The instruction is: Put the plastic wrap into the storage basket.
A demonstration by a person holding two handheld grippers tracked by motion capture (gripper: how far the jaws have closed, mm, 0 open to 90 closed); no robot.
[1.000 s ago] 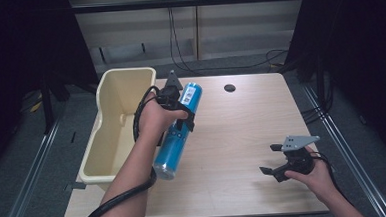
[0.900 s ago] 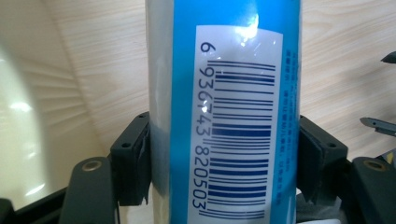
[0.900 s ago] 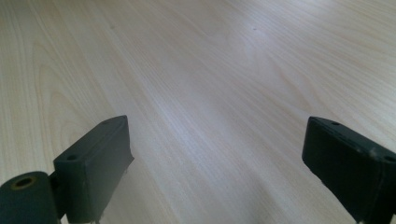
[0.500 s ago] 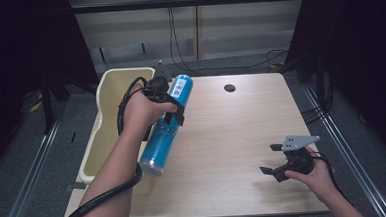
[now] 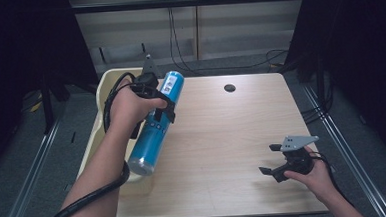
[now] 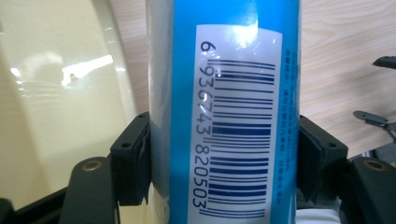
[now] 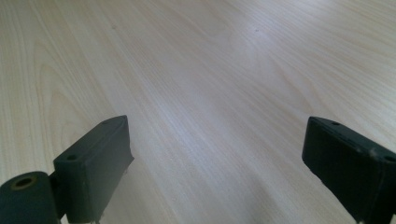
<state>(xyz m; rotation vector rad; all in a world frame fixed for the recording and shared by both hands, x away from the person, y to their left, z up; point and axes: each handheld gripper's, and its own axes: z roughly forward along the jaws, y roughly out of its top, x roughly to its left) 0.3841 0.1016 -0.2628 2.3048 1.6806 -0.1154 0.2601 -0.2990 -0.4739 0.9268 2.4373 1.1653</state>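
Blue can (image 5: pixel 157 123) clamped in left tool (image 5: pixel 162 109) (tilted), right tool (image 5: pixel 273 159) spread, resting low

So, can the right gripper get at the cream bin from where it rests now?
Probably not without a long move. The right gripper sits open at the table's near right; the cream bin is off the left edge, with the left gripper and blue can between.

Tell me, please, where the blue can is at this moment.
In the high view the blue can is at the table's left, clamped in the left gripper and held slantwise beside the cream bin.
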